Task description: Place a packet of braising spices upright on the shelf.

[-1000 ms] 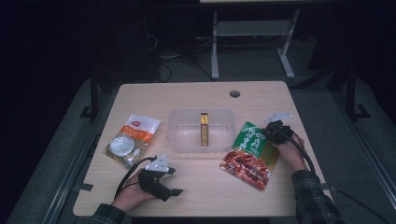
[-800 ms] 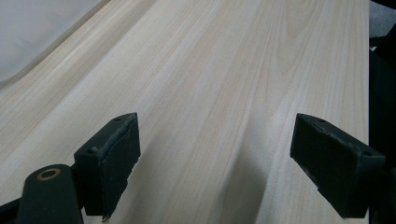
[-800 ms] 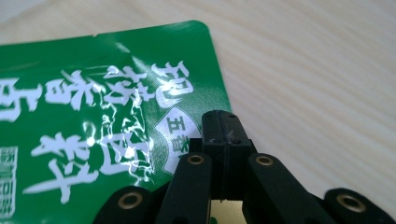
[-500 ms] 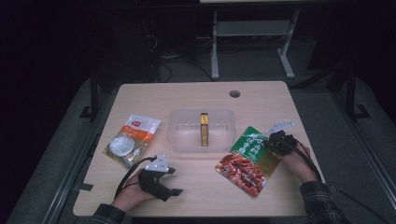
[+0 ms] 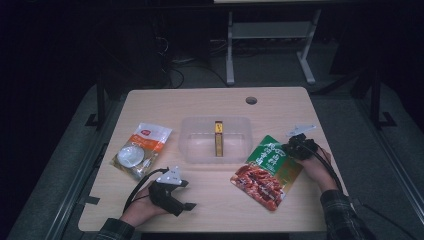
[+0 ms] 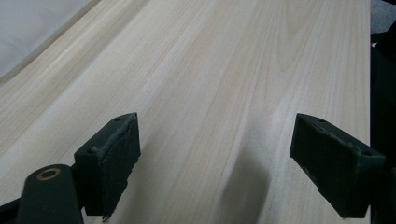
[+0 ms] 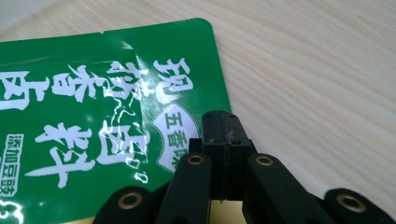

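A green and red food pouch (image 5: 265,170) lies flat on the wooden table (image 5: 200,102), right of centre. My right gripper (image 5: 292,148) is at the pouch's right edge. In the right gripper view the pouch (image 7: 93,126) shows white lettering, and my right gripper (image 7: 223,135) has its jaws pressed together on the pouch's edge. My left gripper (image 5: 186,195) rests near the table's front left, held by a hand. In the left gripper view my left gripper (image 6: 215,163) stands open over bare wood, with nothing between its jaws.
A clear plastic tub (image 5: 190,145) sits mid-table with a narrow yellow and brown box (image 5: 218,139) inside. An orange and white pouch (image 5: 142,150) lies at the left. A cable hole (image 5: 251,100) is near the far edge. A metal stand (image 5: 270,40) is behind the table.
My right gripper has come a little toward the front of the table, and the green pouch has slid and turned slightly with it. The left gripper has kept still.
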Motion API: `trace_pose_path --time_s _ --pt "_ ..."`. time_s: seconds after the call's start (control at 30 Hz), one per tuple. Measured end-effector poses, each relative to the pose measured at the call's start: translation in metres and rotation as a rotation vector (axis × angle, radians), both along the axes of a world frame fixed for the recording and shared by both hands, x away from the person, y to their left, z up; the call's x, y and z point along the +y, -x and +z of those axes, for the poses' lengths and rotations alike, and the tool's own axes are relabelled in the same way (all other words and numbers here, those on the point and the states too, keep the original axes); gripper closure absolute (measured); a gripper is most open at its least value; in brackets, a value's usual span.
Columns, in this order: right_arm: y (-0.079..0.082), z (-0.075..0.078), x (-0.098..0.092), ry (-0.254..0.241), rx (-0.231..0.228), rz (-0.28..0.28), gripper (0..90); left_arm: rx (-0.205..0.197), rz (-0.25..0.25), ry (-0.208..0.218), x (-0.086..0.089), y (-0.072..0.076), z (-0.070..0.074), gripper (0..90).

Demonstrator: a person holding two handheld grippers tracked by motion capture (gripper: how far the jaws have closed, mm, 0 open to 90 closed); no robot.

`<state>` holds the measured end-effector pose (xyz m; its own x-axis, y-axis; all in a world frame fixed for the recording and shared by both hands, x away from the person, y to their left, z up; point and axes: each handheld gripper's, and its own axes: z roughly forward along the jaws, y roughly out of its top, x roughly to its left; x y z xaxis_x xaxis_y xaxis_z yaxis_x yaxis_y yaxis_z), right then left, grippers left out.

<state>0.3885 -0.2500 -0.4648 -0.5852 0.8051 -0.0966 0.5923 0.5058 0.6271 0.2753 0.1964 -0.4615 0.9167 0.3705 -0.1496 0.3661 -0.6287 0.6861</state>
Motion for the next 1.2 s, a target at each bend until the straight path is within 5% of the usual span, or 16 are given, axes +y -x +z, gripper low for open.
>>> trace_pose_path --time_s 0.27,0.6,1.2 --pt "0.005 0.002 -0.003 0.016 0.024 0.012 90.0 0.002 0.003 0.001 0.0 0.0 0.0 15.5" --pt "0.034 0.006 -0.004 0.028 0.077 0.063 90.0 -0.001 0.002 0.001 0.0 0.0 0.0 15.5" --pt "0.086 0.008 0.026 -0.06 0.165 0.22 90.0 -0.003 0.007 0.001 0.001 0.0 0.001 15.6"
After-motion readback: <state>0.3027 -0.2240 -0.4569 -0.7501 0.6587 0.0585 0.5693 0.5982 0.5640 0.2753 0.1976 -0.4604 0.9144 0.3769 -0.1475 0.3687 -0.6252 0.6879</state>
